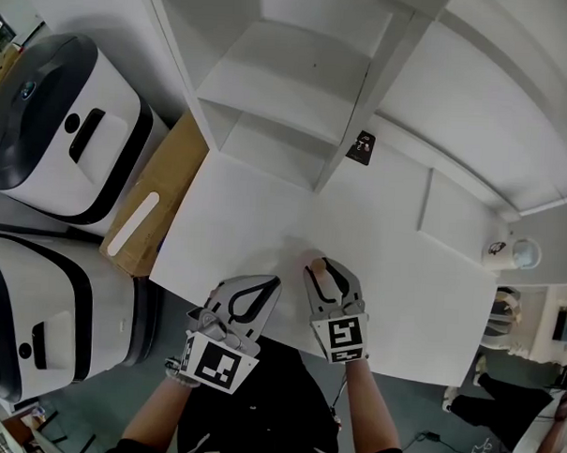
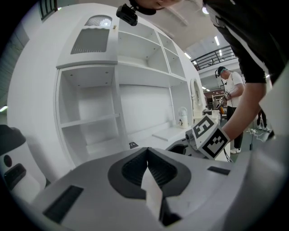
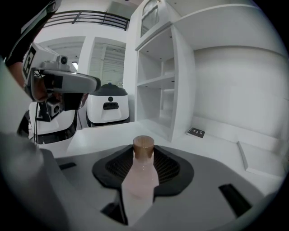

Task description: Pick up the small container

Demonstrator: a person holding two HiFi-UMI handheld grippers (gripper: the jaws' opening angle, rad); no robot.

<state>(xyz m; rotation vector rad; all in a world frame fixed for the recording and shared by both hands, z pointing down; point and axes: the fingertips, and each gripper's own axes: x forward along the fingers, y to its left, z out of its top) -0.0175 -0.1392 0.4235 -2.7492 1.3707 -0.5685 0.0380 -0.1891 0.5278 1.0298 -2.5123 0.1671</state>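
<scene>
Near the front edge of the white table [image 1: 265, 220], the right gripper [image 1: 330, 273] has the small container [image 3: 140, 180] between its jaws. It is a pale bottle with a brown cap [image 3: 143, 145]. The jaws stand wide, and the ribbed pads [image 3: 169, 168] lie against the bottle's sides with no gap visible. I judge this a grip just taken. The base is hidden, so I cannot tell whether it is off the table. The left gripper [image 2: 147, 151] is fully closed with nothing in it and hangs just beside the right one. Risk 1: the body tapers toward the neck and looks smooth. If the squeeze is light, the bottle may slide down through the pads or pivot as it is lifted. Risk 2: the table's edge is close, so a dropped or tipped bottle may roll off to the floor. Risk 3: the idle left gripper is near enough to knock the right one or the bottle during the lift.
</scene>
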